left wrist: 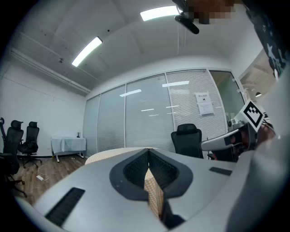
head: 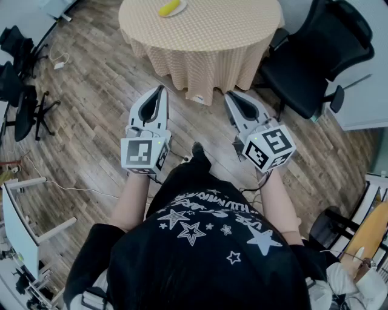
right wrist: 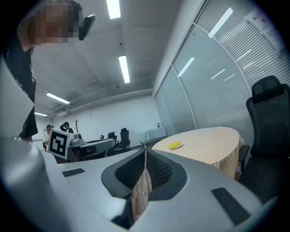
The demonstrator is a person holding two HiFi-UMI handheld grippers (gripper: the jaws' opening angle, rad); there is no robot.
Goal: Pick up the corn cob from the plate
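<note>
Meeting tip to tip on nothing: jaws of left gripper and right gripper.

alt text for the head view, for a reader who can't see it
Seen from above, a person in a black star-print shirt holds a grey left hand-held gripper and a grey right hand-held gripper, both shut and empty, above a wooden floor. Ahead, a yellow corn cob lies on a white plate on a round table with a beige checked cloth.
</note>
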